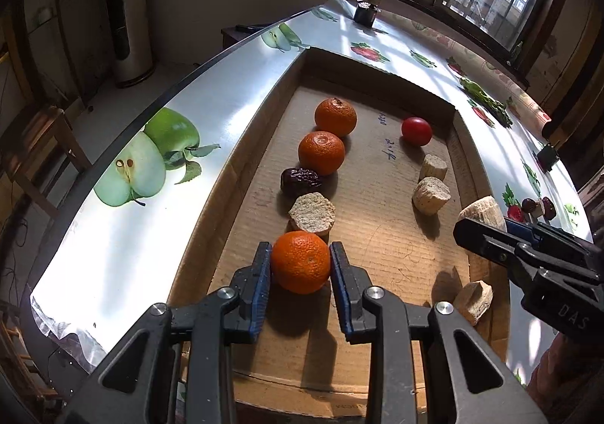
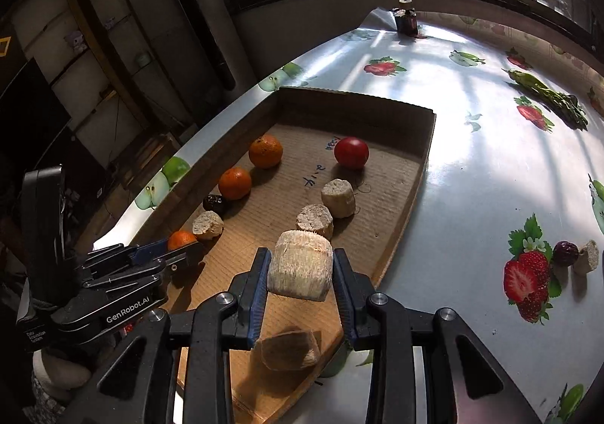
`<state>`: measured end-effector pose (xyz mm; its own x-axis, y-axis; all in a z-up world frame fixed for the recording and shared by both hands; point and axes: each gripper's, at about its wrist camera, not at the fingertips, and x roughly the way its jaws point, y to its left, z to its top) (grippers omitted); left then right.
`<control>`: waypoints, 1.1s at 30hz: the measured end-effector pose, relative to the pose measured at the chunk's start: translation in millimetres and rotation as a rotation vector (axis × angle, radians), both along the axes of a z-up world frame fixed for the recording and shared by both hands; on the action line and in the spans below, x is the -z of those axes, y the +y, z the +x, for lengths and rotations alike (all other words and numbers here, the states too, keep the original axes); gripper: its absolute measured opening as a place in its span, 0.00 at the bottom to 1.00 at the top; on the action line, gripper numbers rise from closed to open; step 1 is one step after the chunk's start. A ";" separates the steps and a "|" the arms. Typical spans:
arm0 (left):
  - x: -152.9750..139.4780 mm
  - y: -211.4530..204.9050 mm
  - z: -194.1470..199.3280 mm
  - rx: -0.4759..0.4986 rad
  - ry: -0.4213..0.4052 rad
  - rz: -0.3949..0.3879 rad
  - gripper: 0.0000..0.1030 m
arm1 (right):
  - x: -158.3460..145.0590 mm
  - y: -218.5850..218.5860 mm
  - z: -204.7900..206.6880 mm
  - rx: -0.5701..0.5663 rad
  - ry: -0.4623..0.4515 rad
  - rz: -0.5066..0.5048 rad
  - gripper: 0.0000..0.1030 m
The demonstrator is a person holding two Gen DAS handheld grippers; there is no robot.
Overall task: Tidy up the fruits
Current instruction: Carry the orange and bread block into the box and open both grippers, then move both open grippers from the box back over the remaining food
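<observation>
In the left wrist view my left gripper is shut on an orange tangerine, low over the near end of a shallow cardboard tray. Beyond it runs a row: a pale fibrous chunk, a dark date and two more tangerines. My right gripper is shut on a larger pale chunk, held above the tray's near right corner. A red tomato and two pale chunks lie along the tray's right side.
Another pale chunk lies under the held one by the tray's edge. A date and a small pale chunk sit on the fruit-printed tablecloth to the right. A dark jar stands at the table's far end.
</observation>
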<state>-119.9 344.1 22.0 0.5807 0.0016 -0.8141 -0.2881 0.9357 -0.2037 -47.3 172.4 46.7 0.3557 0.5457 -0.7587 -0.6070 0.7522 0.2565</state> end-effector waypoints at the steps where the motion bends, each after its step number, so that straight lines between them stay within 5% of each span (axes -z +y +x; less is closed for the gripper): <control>1: -2.2 0.8 -1.9 -0.002 -0.009 -0.001 0.30 | 3.8 4.9 0.8 -0.005 0.002 -0.013 0.35; 5: -15.9 8.7 -11.1 -0.037 -0.063 -0.005 0.47 | 16.1 15.8 1.5 -0.016 0.021 -0.043 0.35; 9: -24.8 16.2 -18.0 -0.055 -0.095 -0.020 0.47 | 19.2 18.9 1.6 -0.007 0.023 -0.052 0.37; 14: -31.6 15.4 -21.8 -0.054 -0.113 -0.005 0.49 | 4.9 8.0 -2.7 0.021 0.003 -0.014 0.52; 22: -42.5 -19.0 -17.6 -0.020 -0.127 0.146 0.63 | -15.5 -50.1 -14.9 0.192 0.017 0.110 0.64; 33: -40.7 -74.6 -7.1 0.097 -0.101 0.229 0.65 | -2.1 -117.1 -17.4 0.349 0.093 0.199 0.66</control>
<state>-127.0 269.5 62.8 0.6655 0.1194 -0.7368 -0.1842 0.9829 -0.0071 -64.7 55.3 48.8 0.4801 0.5440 -0.6881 -0.2914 0.8388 0.4598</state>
